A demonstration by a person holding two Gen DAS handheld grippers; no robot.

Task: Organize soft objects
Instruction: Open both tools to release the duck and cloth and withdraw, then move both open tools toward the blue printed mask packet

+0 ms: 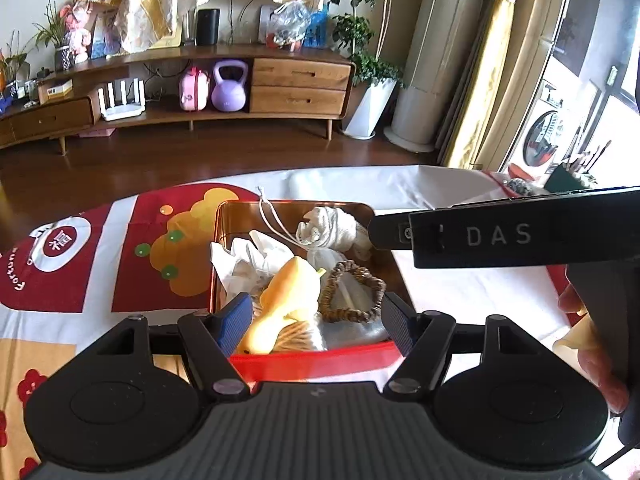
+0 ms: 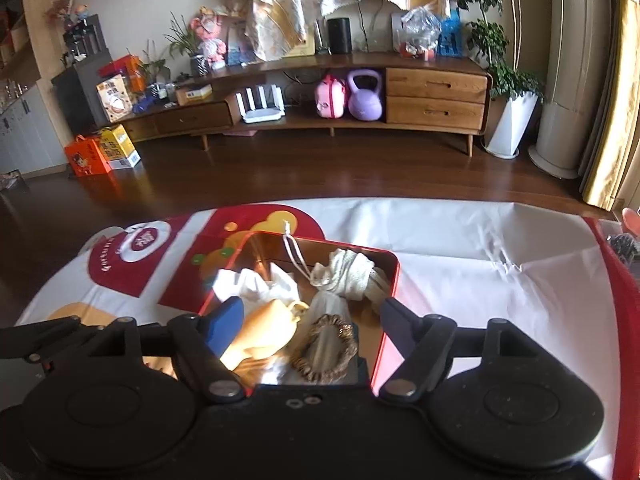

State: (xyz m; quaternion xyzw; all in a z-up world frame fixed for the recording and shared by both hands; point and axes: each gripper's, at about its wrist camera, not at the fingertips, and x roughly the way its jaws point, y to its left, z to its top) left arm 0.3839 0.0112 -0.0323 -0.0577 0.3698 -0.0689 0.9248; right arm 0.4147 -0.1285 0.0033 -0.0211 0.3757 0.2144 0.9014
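Note:
A red tin box (image 1: 312, 364) with a golden inside sits on the tablecloth, shown too in the right wrist view (image 2: 394, 276). In it lie an orange soft toy (image 1: 288, 296) (image 2: 268, 328), a brown scrunchie (image 1: 352, 292) (image 2: 324, 348), a white knit bundle (image 1: 332, 228) (image 2: 348, 272), crumpled white cloth (image 1: 240, 260) (image 2: 248, 284) and a drawstring cord (image 1: 272, 216). My left gripper (image 1: 316, 320) hovers open over the box's near end, holding nothing. My right gripper (image 2: 312, 328) is open above the same end; one of its fingers (image 1: 392, 232) reaches in from the right.
The cloth (image 1: 440, 192) is white with red and orange prints and covers the table up to its far edge. A dark container (image 1: 568, 180) stands at the far right corner. A hand (image 1: 592, 344) grips the right tool. Wooden floor and a low cabinet lie beyond.

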